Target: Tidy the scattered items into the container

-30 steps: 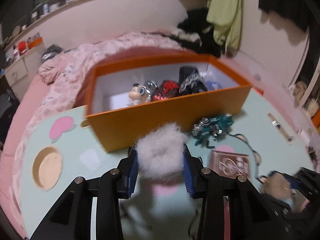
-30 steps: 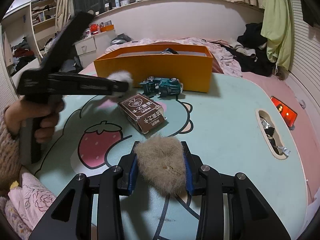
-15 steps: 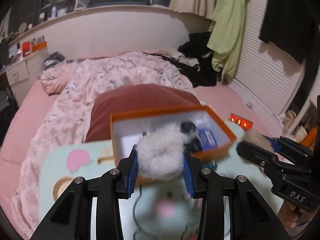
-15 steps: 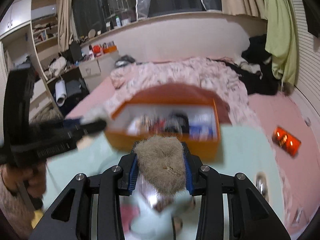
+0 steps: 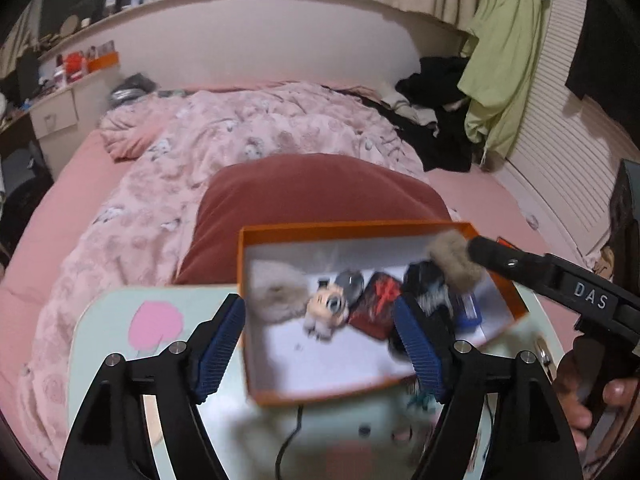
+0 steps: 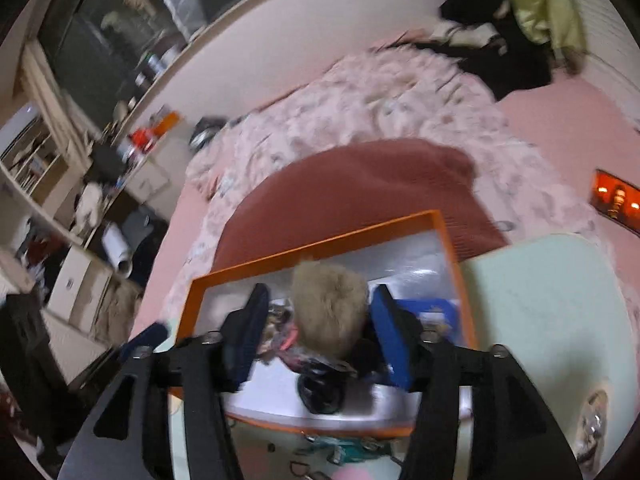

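Note:
The orange box (image 5: 240,264) stands on the mint table, under both grippers. My left gripper (image 5: 318,308) hangs over it, its jaws opening wide with nothing between them. The white fur ball (image 5: 276,296) lies in the box's left part beside a cartoon figure (image 5: 324,308). My right gripper (image 6: 320,332) is over the box (image 6: 192,304) too, its jaws opening. The tan fur ball (image 6: 328,308) sits between them, clear of the left pad and close to the right one. In the left wrist view that tan ball (image 5: 452,260) shows at the right gripper's tip.
The box also holds a red item (image 5: 376,304), a black item (image 5: 424,284) and a blue item (image 6: 432,308). A teal toy car (image 6: 344,448) lies on the table (image 6: 540,300) before the box. A dark red pillow (image 5: 312,192) and pink bedding lie behind.
Both grippers rose from the table to above the box and spread their jaws. The white ball left my left gripper and lies in the box. The tan ball is loose between the right jaws.

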A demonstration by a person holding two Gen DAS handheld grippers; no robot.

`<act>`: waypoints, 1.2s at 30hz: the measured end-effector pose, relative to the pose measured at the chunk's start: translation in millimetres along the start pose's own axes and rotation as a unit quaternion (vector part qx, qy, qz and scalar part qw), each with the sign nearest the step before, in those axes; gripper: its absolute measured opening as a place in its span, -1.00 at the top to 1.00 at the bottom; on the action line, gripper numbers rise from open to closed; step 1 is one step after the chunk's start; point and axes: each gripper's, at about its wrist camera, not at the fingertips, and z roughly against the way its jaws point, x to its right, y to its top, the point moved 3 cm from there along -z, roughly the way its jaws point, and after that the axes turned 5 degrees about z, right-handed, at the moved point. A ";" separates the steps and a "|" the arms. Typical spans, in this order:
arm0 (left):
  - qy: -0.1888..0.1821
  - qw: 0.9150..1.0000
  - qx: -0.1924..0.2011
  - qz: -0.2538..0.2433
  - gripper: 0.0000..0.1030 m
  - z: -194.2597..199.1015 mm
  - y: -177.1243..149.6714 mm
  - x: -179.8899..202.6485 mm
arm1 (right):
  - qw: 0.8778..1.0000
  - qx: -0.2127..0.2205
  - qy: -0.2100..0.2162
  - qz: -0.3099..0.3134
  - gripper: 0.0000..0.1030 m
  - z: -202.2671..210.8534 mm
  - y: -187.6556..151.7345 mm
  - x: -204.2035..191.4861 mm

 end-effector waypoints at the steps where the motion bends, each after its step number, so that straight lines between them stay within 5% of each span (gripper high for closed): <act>1: 0.003 1.000 0.000 -0.003 -0.60 9.1 -8.7 -0.1 | 1.000 0.010 -0.014 0.011 -0.38 9.3 -4.6 -1.6; 8: 0.011 1.000 0.006 -0.029 -0.83 55.2 -85.3 1.7 | 0.983 0.050 -0.108 0.136 -0.58 80.7 -81.1 -25.1; 16: 0.028 0.995 -0.074 -0.053 -0.85 29.8 -152.3 5.4 | 0.961 0.008 -0.174 0.213 -0.58 90.7 -172.9 -29.2; 18: 0.045 0.994 -0.076 -0.058 -1.00 26.4 -152.9 3.8 | 0.958 -0.006 -0.179 0.225 -0.58 82.5 -178.2 -29.6; 22: 0.046 0.995 -0.070 -0.058 -1.00 27.9 -154.5 3.2 | 0.960 -0.040 -0.163 0.225 -0.63 68.4 -183.6 -23.7; 27: 0.047 0.995 -0.068 -0.057 -1.00 28.0 -157.4 3.6 | 0.973 -0.046 -0.131 0.187 -0.77 70.9 -179.8 -7.7; 36: 0.047 0.995 -0.068 -0.057 -1.00 25.9 -158.2 4.7 | 0.972 -0.045 -0.129 0.189 -0.84 67.2 -184.6 -5.7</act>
